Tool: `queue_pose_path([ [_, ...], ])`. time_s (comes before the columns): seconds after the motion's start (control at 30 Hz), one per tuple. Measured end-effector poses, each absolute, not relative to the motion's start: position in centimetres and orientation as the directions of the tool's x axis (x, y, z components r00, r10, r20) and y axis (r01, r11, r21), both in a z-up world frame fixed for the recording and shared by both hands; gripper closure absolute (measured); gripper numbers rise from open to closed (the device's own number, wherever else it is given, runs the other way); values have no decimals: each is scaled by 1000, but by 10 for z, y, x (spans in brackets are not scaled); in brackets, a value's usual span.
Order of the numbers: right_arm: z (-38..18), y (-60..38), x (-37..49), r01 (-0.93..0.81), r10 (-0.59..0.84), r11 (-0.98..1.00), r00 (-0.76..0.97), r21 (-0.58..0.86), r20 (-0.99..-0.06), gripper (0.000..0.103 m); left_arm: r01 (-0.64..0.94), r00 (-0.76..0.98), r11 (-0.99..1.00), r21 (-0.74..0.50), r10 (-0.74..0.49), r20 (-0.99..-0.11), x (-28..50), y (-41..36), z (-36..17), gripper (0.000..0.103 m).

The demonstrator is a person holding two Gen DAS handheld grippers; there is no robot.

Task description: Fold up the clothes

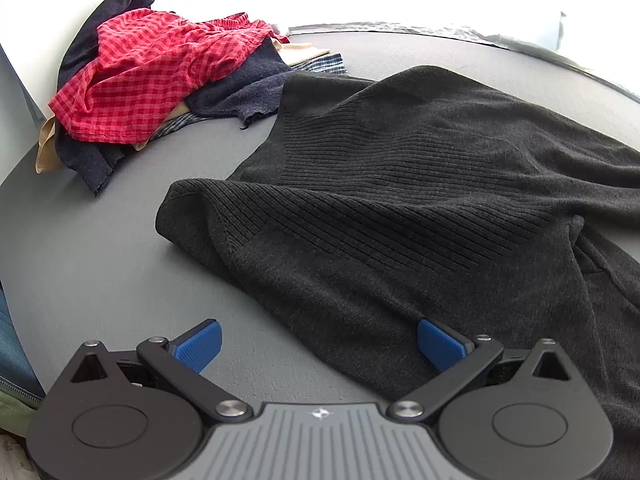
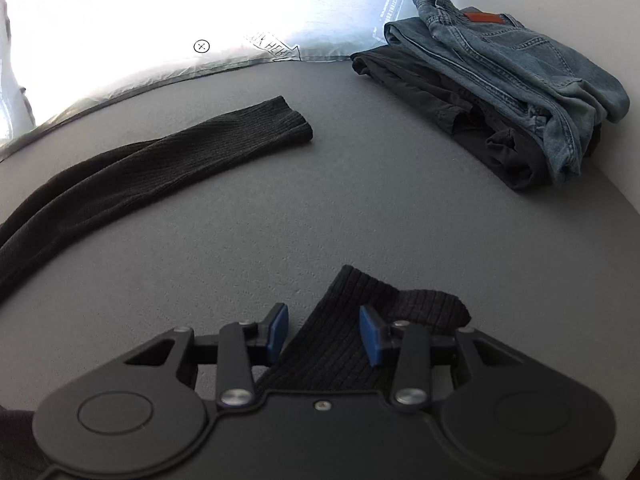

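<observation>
The left gripper (image 1: pixel 318 344) stands wide open and holds nothing; its blue fingertips (image 1: pixel 200 344) straddle the near edge of the black sweater (image 1: pixel 400 200), one over the bare gray table (image 1: pixel 100 260) and the other over the knit. The right gripper (image 2: pixel 323 334) is about half open and also holds nothing; a ribbed cuff (image 2: pixel 400 300) of the sweater lies between its jaws, passing under the tool toward the far right, not yet pinched. The sweater lies spread on the table with its body ahead and to the right of the left gripper. In the right wrist view the other sleeve (image 2: pixel 180 148) runs as a long strip from near left to far centre, well apart from the right gripper. Judged from this layout, the right gripper is the nearer tool for the cuff and needs only to close on it; the left gripper must advance onto the hem. Beyond the sweater, at far left in the left wrist view, sits an unfolded pile topped by a red checked garment (image 1: pixel 160 68). At far right in the right wrist view rests a folded stack, jeans (image 2: pixel 520 60) over a dark garment (image 2: pixel 460 108). The sweater's neckline and the join between sleeves and body are cut off or lost in the dark knit, and the bright background is overexposed.
</observation>
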State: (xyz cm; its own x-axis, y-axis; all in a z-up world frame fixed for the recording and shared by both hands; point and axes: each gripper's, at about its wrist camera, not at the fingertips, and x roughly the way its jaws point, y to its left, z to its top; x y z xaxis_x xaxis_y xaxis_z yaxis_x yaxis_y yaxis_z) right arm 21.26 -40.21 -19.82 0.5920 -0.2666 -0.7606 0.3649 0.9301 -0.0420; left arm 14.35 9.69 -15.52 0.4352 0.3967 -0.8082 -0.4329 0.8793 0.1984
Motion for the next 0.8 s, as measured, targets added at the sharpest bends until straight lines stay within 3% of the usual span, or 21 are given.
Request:
queue_pose_path([
  [0.03, -197, -404, 208, 367, -262, 930, 597, -32, -758, 91, -434, 436, 879, 196, 395, -809, 143, 97, -155, 0],
  [0.1, -195, -408, 199, 374, -257, 927, 607, -15, -752, 100, -436, 437, 880, 186, 388, -811, 143, 99, -156, 0],
  [0.3, -178, -435, 146, 468, -375, 880, 592, -74, -714, 101, -454, 438, 880, 136, 354, -827, 142, 106, -156, 0],
  [0.5, -191, -452, 107, 555, -401, 825, 444, -106, -801, 101, -473, 430, 881, 27, 257, -865, 139, 125, -157, 0],
  [0.57, -192, -448, 100, 571, -417, 812, 420, -123, -806, 99, -450, 433, 893, 10, 228, -872, 138, 132, -152, 0],
  [0.7, -178, -429, 102, 581, -436, 804, 431, -126, -790, 75, -407, 500, 913, -39, 187, -845, 130, 151, -131, 1],
  [0.8, -165, -404, 114, 564, -433, 818, 474, -114, -767, 69, -392, 565, 917, -76, 175, -806, 134, 178, -110, 2],
])
